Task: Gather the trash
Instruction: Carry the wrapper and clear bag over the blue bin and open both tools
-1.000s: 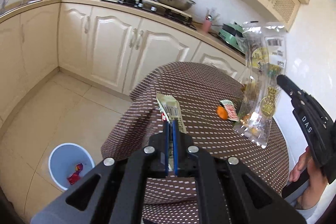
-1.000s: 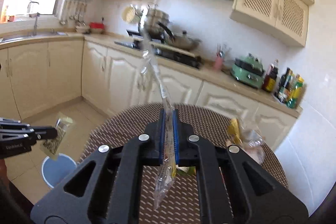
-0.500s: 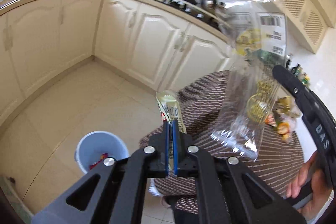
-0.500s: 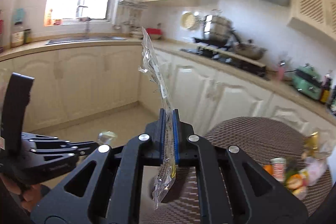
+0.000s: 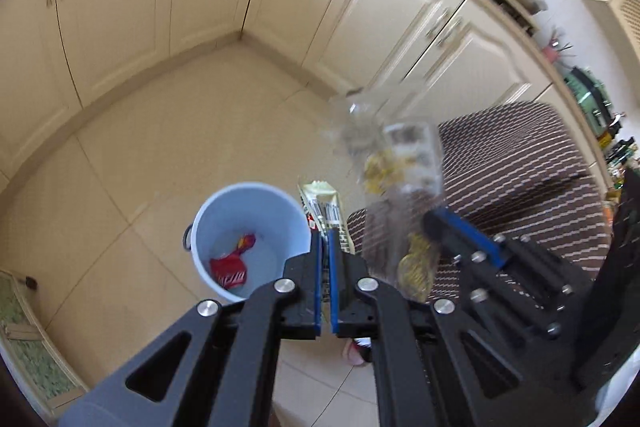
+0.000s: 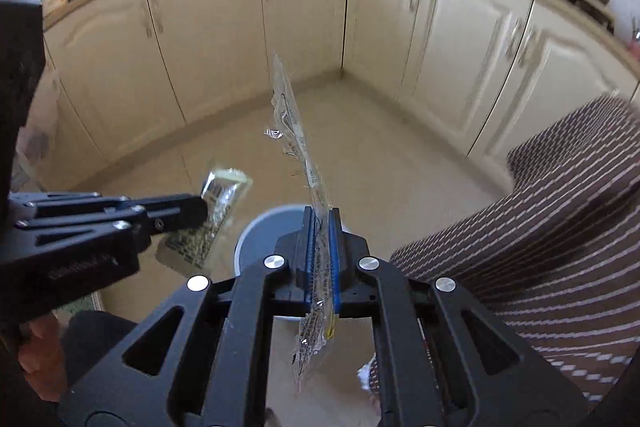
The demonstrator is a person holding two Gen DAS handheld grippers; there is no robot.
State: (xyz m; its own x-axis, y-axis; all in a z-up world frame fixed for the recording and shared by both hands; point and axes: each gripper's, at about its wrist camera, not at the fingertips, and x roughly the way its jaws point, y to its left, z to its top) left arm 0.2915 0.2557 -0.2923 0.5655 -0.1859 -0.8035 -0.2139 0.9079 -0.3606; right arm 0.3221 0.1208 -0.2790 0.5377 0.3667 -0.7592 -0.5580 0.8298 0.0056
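Cabinets along two walls meeting at a corner, cream doors; at least six door fronts countable in the right wrist view. Tiled floor below, pale beige.

One round table under a brown cloth with pale dashes, at the right of both views.

One bin, pale blue, standing on the floor just beside the table edge. One red wrapper lies in its bottom; whether anything else lies with it, cannot tell.

Two grippers, each clenched on one piece of trash.

Right gripper: jaws pinched on one clear plastic bag, seen edge-on in its own camera. Long axis runs along the fingers, one end sticking out beyond the tips toward the cabinet corner, the other hanging back between the gripper's arms. In the left wrist view the same bag shows broadside, blurred, yellow print and a white label patch, held above the table edge, right of the bin.

Left gripper: jaws closed on one small printed wrapper, cream and green with barcode-like lines. Long axis in line with the fingers, free end pointing away from the camera, over the bin's near-right rim. From the right wrist view the wrapper hangs tilted, just left of the bin.

One hand partly visible at the left gripper's handle.
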